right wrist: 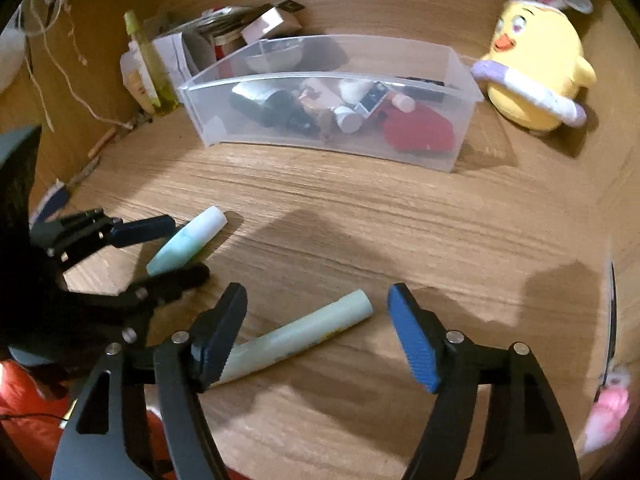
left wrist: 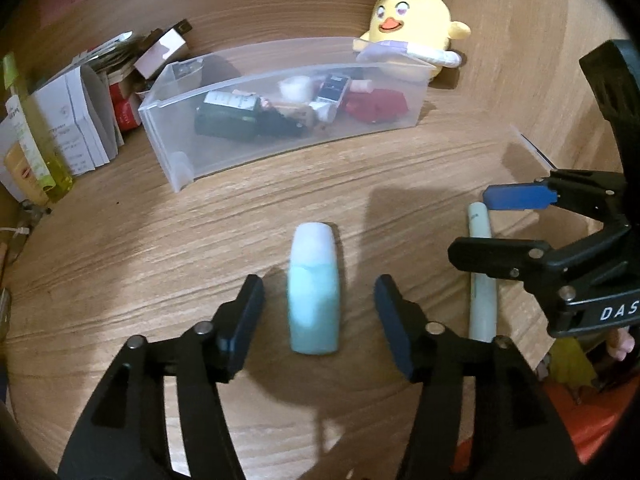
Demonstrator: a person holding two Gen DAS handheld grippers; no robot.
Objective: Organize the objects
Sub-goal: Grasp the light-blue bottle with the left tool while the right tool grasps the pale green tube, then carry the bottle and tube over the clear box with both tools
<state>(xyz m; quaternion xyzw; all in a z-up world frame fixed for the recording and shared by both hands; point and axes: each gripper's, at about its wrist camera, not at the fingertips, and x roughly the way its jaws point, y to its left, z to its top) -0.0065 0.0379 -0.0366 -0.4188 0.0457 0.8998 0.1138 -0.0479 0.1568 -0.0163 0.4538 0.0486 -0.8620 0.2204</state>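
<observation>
A small teal bottle with a white cap (left wrist: pixel 314 288) lies on the wooden table between the open fingers of my left gripper (left wrist: pixel 320 292); it also shows in the right wrist view (right wrist: pixel 186 240). A pale green tube (right wrist: pixel 296 336) lies flat between the open fingers of my right gripper (right wrist: pixel 318 304), touching neither; it also shows in the left wrist view (left wrist: pixel 482 276). My right gripper (left wrist: pixel 480 224) appears at the right of the left wrist view, my left gripper (right wrist: pixel 184 246) at the left of the right wrist view. A clear plastic bin (left wrist: pixel 248 148) (right wrist: pixel 456 152) at the back holds several items.
A yellow chick plush (left wrist: pixel 412 24) (right wrist: pixel 536 68) stands behind the bin's right end. Boxes, papers and a yellow-green bottle (left wrist: pixel 36 132) crowd the back left corner. A pink object (right wrist: pixel 608 412) sits at the right edge. Orange fabric (left wrist: pixel 592 428) lies at the near edge.
</observation>
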